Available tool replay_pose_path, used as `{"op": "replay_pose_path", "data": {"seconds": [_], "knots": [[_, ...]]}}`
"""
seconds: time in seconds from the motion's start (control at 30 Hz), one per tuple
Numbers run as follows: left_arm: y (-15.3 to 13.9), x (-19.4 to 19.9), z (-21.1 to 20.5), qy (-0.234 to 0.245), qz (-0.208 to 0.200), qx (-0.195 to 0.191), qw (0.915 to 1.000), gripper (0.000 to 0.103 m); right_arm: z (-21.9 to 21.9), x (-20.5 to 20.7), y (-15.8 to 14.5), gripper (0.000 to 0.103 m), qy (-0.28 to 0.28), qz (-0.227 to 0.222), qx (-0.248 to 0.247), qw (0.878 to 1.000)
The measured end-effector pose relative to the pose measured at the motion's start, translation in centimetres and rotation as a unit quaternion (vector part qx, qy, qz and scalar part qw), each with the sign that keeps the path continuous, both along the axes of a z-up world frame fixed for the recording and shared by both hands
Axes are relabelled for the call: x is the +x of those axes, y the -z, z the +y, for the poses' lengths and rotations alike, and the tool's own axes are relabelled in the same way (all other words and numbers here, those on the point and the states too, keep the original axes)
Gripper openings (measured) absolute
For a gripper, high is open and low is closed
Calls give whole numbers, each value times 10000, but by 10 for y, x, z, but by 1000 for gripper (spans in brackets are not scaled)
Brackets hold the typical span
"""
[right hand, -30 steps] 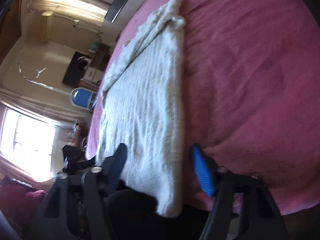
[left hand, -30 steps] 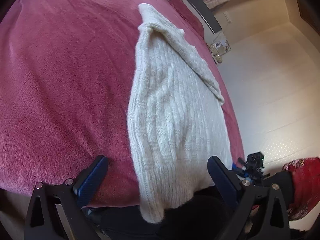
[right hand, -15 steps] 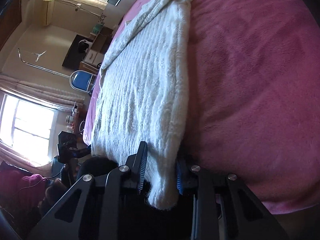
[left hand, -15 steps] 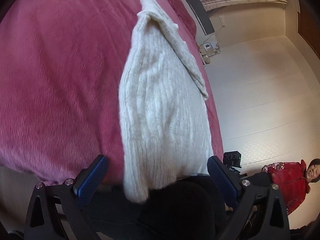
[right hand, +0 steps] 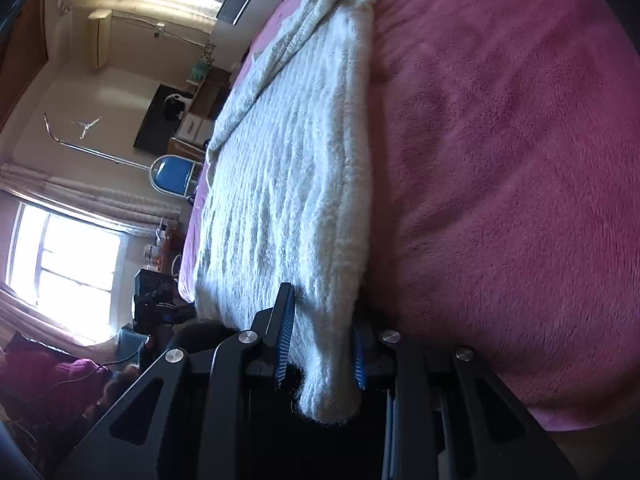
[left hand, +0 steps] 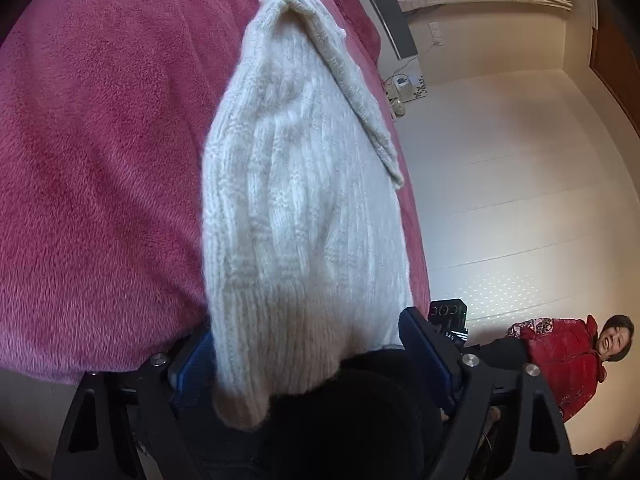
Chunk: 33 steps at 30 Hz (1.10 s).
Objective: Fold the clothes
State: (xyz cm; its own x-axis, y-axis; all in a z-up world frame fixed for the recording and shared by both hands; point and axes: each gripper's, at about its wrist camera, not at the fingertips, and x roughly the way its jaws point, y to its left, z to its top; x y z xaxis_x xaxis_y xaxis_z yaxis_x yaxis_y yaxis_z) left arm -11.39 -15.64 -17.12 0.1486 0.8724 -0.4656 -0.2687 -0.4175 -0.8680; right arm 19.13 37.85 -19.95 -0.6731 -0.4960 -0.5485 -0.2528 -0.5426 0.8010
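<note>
Nearest the lens, the left gripper (left hand: pixel 308 354) has its fingers closing around the hem of the cream knitted sweater (left hand: pixel 296 208), not yet pinching it. The right gripper (right hand: pixel 320 344) is clenched on the hem's other corner, which a second ago lay loose between wide fingers. The sweater lies flat on the pink bed (left hand: pixel 92 152), long axis running away from both grippers, collar farthest.
</note>
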Motion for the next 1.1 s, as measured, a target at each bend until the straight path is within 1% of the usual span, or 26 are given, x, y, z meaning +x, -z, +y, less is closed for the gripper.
{"op": "replay_pose_path", "data": {"seconds": [0.03, 0.1, 0.13, 0.17, 0.2, 0.23, 0.33, 0.37, 0.43, 0.47, 0.57, 0.63, 0.7, 0.77, 0.87, 0.9, 1.1], "knots": [[0, 1, 0, -1, 4, 1, 10000, 78, 0, 0, -2, 27, -28, -18, 21, 10000], [5, 1, 3, 19, 5, -130, 9999, 58, -1, -1, -5, 27, -90, -49, 125, 9999], [7, 1, 4, 24, 0, -202, 9998, 41, -3, -2, -7, 23, -123, -62, 204, 9997], [11, 0, 4, 19, -35, -309, 9995, 18, -4, -3, -6, 18, -129, -94, 233, 9996], [15, 0, 4, 76, -60, -422, 9991, 13, -6, -3, -6, 16, -135, -126, 261, 9995], [17, 1, 5, 133, -37, -486, 9987, 13, -8, -4, -6, 14, -141, -158, 290, 9994], [17, 1, 7, 141, -4, -491, 9987, 10, -10, -5, -4, 11, -104, -224, 335, 9991], [15, 0, 7, 149, 65, -506, 9986, 10, -10, -6, -5, 11, -100, -234, 363, 9990], [8, 1, 9, 107, 209, -491, 9985, 9, -11, -4, -7, 10, -107, -159, 294, 9994], [6, 2, 11, 73, 219, -410, 9989, 9, -11, -3, -9, 10, -101, -98, 223, 9997], [-7, 1, 5, -22, 222, 45, 9997, 9, -12, -2, -18, 10, -105, 271, -78, 9995], [-16, -2, 4, -103, 161, 426, 9989, 9, -10, 0, -24, 10, -18, 543, -361, 9979], [-18, -5, 7, -178, 55, 701, 9974, 9, -7, 1, -28, 10, 80, 794, -631, 9948], [-18, -9, 10, -248, -32, 895, 9957, 9, -4, 0, -31, 10, 181, 1001, -835, 9913], [-22, -17, 16, -366, -59, 1080, 9935, 9, 2, -4, -38, 10, 340, 1243, -973, 9869], [-24, -21, 16, -432, -75, 1205, 9917, 9, 4, -5, -42, 10, 392, 1333, -992, 9853], [-54, -41, 35, -784, 60, 1788, 9807, 9, 17, -25, -76, 10, 643, 1768, -919, 9778]]}}
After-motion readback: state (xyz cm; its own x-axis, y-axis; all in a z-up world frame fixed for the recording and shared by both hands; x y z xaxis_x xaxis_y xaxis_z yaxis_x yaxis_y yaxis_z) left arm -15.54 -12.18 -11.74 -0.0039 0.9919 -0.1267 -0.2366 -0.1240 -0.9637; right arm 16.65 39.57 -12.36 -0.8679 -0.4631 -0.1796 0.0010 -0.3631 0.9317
